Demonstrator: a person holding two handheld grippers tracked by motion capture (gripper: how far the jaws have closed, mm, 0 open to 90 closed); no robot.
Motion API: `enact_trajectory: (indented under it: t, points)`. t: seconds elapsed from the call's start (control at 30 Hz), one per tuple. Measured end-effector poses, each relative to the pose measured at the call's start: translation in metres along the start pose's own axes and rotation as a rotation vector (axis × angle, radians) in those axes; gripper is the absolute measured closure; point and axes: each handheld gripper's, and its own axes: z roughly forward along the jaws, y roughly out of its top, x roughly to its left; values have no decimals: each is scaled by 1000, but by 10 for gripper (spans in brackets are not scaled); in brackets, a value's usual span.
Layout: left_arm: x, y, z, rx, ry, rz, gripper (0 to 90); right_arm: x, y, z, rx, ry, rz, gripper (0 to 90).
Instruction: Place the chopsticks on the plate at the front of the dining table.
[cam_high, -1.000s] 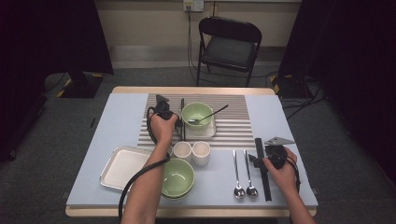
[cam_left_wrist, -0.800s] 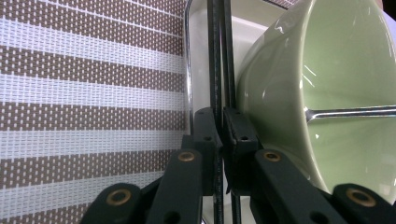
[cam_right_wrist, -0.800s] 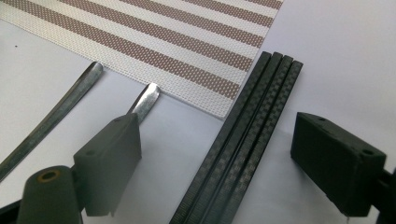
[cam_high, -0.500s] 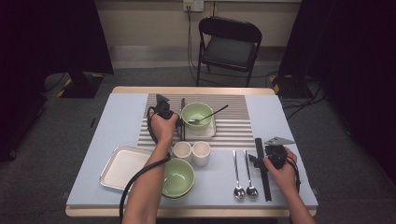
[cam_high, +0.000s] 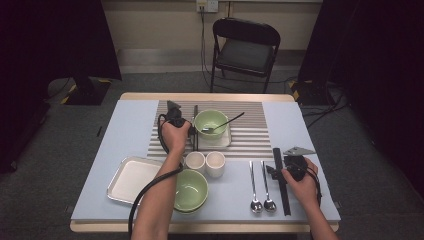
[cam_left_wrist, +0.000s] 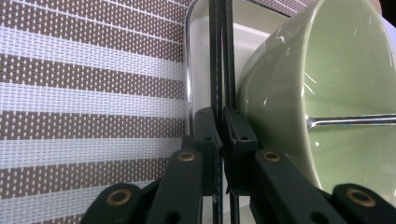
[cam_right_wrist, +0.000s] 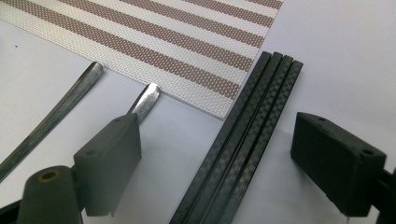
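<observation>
Nothing moved; chopsticks (cam_left_wrist: 219, 56) between closed fingers (cam_left_wrist: 208, 135).

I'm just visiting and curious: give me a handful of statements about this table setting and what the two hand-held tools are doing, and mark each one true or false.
1. The left gripper has its fingers shut on a pair of black chopsticks. True.
2. Those chopsticks lie right beside the green bowl on the striped placemat. True.
3. The right gripper is clamped tight on the other chopsticks. False: its fingers stand open on either side of them, not pressing.
4. Three spoons lie on the table near the right gripper. False: there are two.
5. The metal tray near the person's left arm holds both white cups. False: the cups stand on the table beside it.
</observation>
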Motion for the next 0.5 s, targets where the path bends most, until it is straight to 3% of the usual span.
enact_trajectory:
  t: [0.23,0.5]
  points:
    - [0,0,-1,-11,-11,-18,825,0,0,0,-1,0,-2,154]
    - [2,-1,-7,4,-12,-6,828,0,0,0,0,0,0,154]
